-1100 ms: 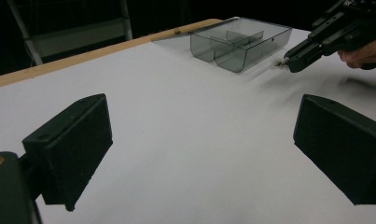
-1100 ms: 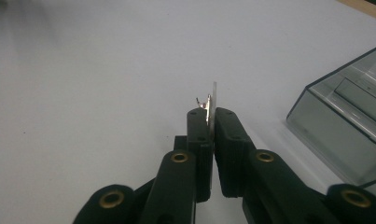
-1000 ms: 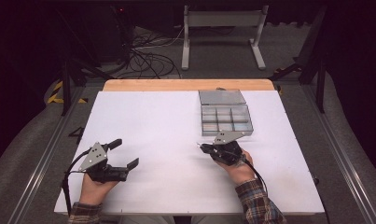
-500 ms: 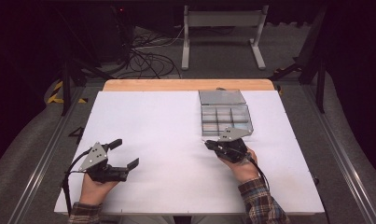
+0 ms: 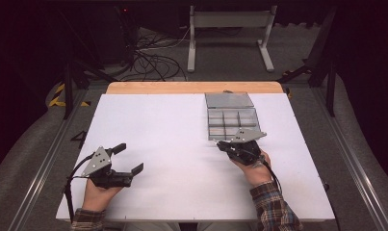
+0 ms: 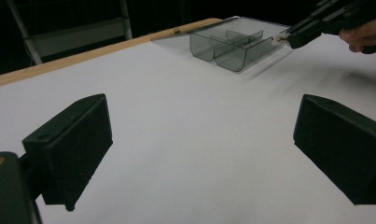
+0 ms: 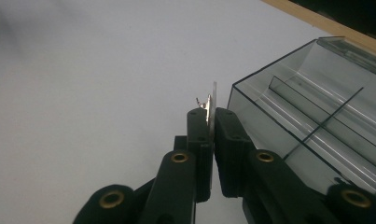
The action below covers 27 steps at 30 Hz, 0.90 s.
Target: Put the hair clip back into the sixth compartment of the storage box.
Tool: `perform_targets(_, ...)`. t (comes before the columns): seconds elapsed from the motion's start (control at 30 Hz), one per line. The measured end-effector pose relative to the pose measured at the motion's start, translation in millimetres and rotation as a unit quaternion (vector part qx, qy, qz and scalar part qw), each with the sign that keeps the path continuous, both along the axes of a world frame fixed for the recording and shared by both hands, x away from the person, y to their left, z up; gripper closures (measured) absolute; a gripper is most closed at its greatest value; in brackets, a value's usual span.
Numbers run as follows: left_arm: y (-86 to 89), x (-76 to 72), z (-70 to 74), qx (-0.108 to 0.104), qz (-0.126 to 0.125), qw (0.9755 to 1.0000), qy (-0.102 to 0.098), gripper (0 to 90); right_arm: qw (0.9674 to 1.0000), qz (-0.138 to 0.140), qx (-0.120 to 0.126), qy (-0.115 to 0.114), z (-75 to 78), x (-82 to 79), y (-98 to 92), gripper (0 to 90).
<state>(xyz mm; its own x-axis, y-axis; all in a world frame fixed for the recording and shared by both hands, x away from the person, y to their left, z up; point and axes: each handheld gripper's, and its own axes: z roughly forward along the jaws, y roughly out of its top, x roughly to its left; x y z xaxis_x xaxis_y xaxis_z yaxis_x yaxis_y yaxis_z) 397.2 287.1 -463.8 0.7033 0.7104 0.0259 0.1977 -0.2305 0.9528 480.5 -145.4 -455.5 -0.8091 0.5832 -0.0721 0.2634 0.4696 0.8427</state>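
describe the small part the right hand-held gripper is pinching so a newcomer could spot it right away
On the white table, find the clear compartment box on the far right side. Just off its near corner, the right hand-held gripper is shut on a thin metal piece: flat, silvery, held edge-up, the one loose item outside the box.

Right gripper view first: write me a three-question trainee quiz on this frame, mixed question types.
1. True or false: the right gripper is shut on a small flat metal piece.
2. What stands just beside that gripper's tips: A) a cardboard carton B) a clear compartment box C) a mug?
3. How do the left gripper jaws stand?

Key: 1 true. 2 B. 3 Wide apart, with nothing between them, above the white tabletop.
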Motion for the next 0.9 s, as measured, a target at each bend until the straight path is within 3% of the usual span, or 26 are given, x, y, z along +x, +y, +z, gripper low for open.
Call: perform_targets(0.9,-0.1,-0.2,-0.2,-0.001,0.0,1.0,-0.001,4.9,0.9989,-0.046,-0.001,-0.009,8.2,14.3,-30.4,85.5)
